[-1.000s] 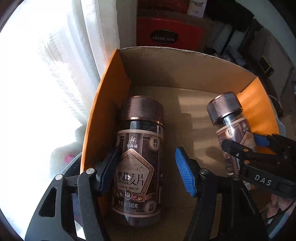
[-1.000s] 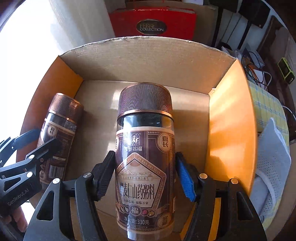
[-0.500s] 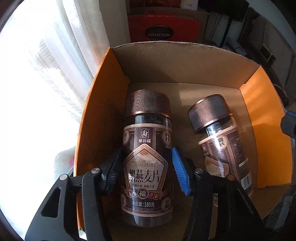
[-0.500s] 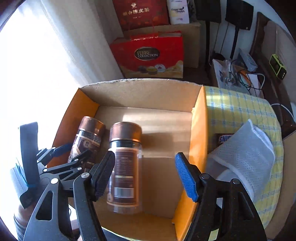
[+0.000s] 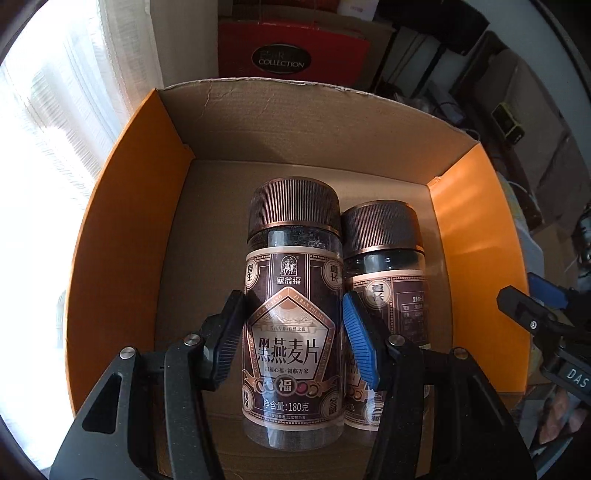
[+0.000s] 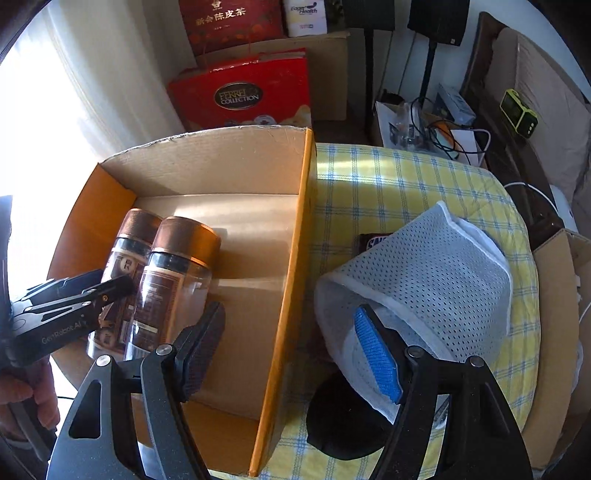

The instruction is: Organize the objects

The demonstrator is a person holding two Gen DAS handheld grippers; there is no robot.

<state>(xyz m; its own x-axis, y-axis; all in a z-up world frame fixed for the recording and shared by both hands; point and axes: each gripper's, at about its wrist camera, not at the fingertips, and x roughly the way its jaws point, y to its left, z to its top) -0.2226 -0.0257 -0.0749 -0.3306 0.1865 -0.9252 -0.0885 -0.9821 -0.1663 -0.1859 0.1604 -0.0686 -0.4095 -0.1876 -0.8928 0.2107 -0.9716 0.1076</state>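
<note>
**Readable text in both wrist views**

- Front jar point(image 5: 291, 317), left wrist view: label reads 塞翁福, 黑燕麦片, "ZI RAN ZHI XUAN", 福, 净含量:180克.
- Second jar point(image 5: 388, 295) beside it: only 夏长 legible, the rest too small.
- Red gift box point(image 6: 243, 96): "FERRE… COLLECTION" on a dark oval; left wrist view shows just "COLLECTION".
- Dark red box point(image 6: 229, 18) behind it: 新会陈皮茶.
- White carton point(image 6: 306, 16): "Eagle Health", partly blurred.
- Left gripper point(image 6: 74, 314) body: "GenRobot.AI".
- Right gripper point(image 5: 546, 317) body: "DAS".
- Candy wrapper point(image 6: 373, 242): "SN…", cut off by the mesh cloth.
</note>
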